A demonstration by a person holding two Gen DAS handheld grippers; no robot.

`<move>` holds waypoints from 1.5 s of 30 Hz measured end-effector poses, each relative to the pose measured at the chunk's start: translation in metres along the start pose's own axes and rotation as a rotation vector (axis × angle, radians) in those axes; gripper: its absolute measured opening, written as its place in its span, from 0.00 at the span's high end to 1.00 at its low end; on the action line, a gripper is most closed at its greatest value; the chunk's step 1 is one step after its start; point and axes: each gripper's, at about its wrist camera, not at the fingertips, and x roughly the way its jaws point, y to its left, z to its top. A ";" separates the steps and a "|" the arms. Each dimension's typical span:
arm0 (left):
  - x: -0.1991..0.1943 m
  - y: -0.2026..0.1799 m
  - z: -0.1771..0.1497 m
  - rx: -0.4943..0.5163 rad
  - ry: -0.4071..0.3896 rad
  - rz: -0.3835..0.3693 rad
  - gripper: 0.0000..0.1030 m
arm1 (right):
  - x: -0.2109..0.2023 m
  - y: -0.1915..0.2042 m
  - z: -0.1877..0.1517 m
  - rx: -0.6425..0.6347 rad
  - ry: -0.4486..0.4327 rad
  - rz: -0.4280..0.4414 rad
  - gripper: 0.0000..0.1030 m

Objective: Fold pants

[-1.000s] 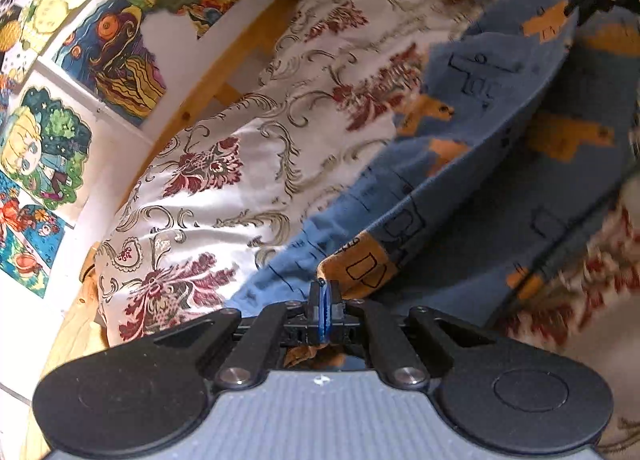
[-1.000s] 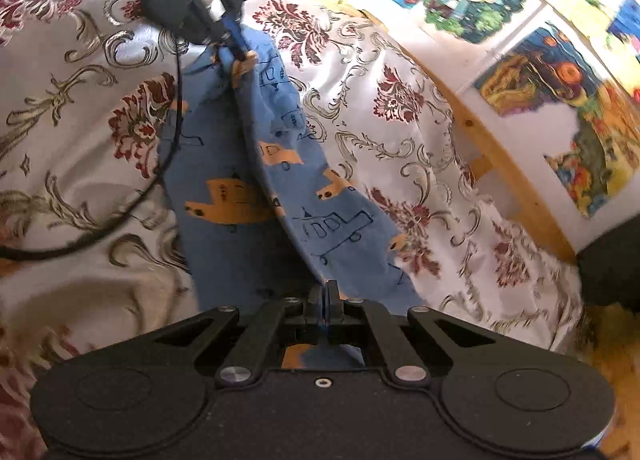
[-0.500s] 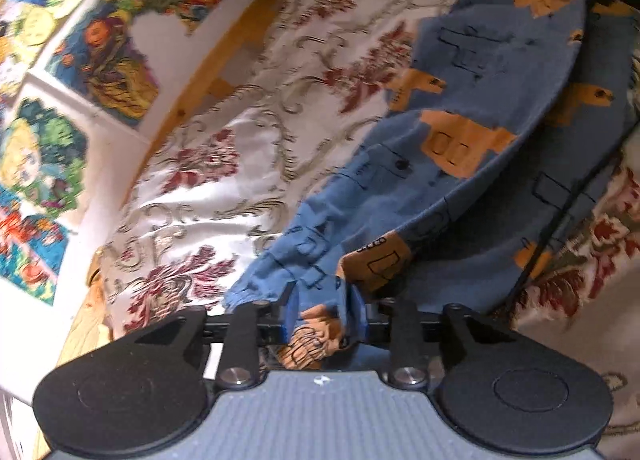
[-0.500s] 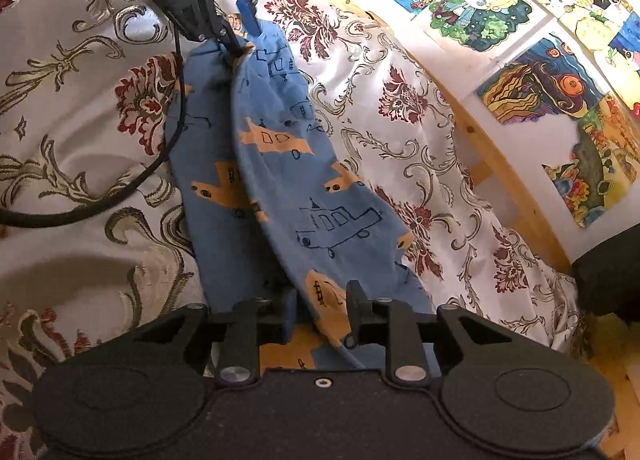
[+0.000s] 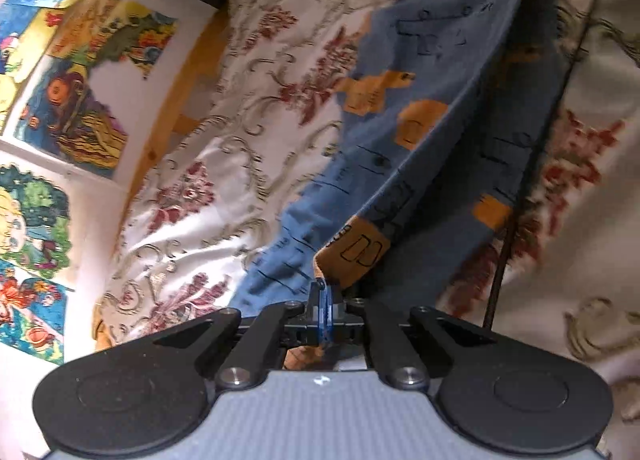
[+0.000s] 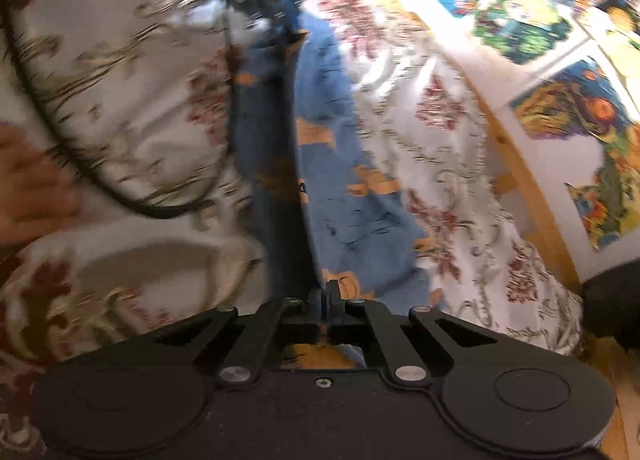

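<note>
Both tongs, open half a second ago, have clamped again: the left tongs (image 5: 323, 302) and right tongs (image 6: 326, 302) each pinch the pants (image 5: 440, 72), now drawn taut.

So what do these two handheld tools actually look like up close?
Both are matte black with two round discs, silver screws and angled linkage bars leading to narrow fingers. The left tool has blue pads and a grey ribbed body with a small white mark. The right tool has a plain black body. A black cable trails from the left one.

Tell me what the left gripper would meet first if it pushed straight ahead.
The left gripper is shut on the blue pants, so more of that raised cloth lies directly ahead; beyond it probably the floral bedspread, though depth is unclear.
</note>
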 end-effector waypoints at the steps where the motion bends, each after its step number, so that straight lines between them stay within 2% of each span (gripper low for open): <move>1: 0.000 -0.002 -0.001 0.005 0.004 -0.009 0.98 | 0.001 0.004 0.000 -0.013 0.007 0.006 1.00; 9: 0.003 -0.007 -0.006 -0.025 0.058 -0.098 0.97 | 0.006 0.006 -0.001 -0.005 0.026 0.033 0.97; 12: -0.001 -0.005 -0.005 -0.060 0.071 -0.116 0.92 | 0.004 0.006 -0.001 -0.009 0.032 0.041 0.90; 13: -0.003 -0.004 -0.005 -0.085 0.078 -0.118 0.83 | 0.002 0.005 -0.002 -0.001 0.034 0.036 0.80; 14: -0.007 -0.001 -0.004 -0.128 0.081 -0.122 0.72 | -0.003 0.001 -0.003 0.024 0.035 0.031 0.64; 15: -0.012 0.002 -0.003 -0.171 0.080 -0.123 0.66 | -0.008 -0.005 -0.005 0.059 0.038 0.036 0.57; 16: -0.017 0.004 -0.001 -0.221 0.076 -0.119 0.54 | -0.013 -0.010 -0.008 0.093 0.042 0.037 0.45; 17: -0.021 0.006 0.001 -0.265 0.069 -0.113 0.42 | -0.019 -0.016 -0.013 0.137 0.051 0.022 0.38; 18: -0.027 0.007 0.005 -0.320 0.055 -0.107 0.36 | -0.024 -0.022 -0.017 0.178 0.063 0.002 0.34; 20: -0.036 0.009 0.016 -0.414 0.015 -0.103 0.12 | -0.036 -0.036 -0.029 0.273 0.093 -0.055 0.14; 22: -0.046 0.006 0.034 -0.494 -0.053 -0.093 0.04 | -0.048 -0.046 -0.042 0.367 0.121 -0.146 0.02; 24: -0.052 -0.001 0.057 -0.541 -0.108 -0.108 0.02 | -0.061 -0.059 -0.057 0.475 0.146 -0.235 0.01; 27: -0.058 -0.017 0.098 -0.555 -0.189 -0.143 0.02 | -0.070 -0.076 -0.079 0.647 0.148 -0.306 0.01; 29: -0.058 -0.029 0.130 -0.553 -0.240 -0.187 0.02 | -0.071 -0.085 -0.095 0.750 0.129 -0.322 0.01; 31: -0.056 -0.045 0.161 -0.540 -0.256 -0.216 0.02 | -0.070 -0.093 -0.108 0.827 0.111 -0.338 0.01; 35: -0.052 -0.074 0.209 -0.478 -0.275 -0.210 0.02 | -0.063 -0.109 -0.127 0.927 0.072 -0.346 0.01; 38: -0.052 -0.088 0.228 -0.385 -0.322 -0.205 0.05 | -0.060 -0.116 -0.135 0.983 0.055 -0.349 0.01; 40: -0.045 -0.093 0.236 -0.364 -0.331 -0.214 0.07 | -0.058 -0.118 -0.137 1.005 0.045 -0.347 0.01; 45: -0.032 -0.084 0.246 -0.462 -0.327 -0.334 0.11 | -0.052 -0.121 -0.138 1.013 0.022 -0.331 0.01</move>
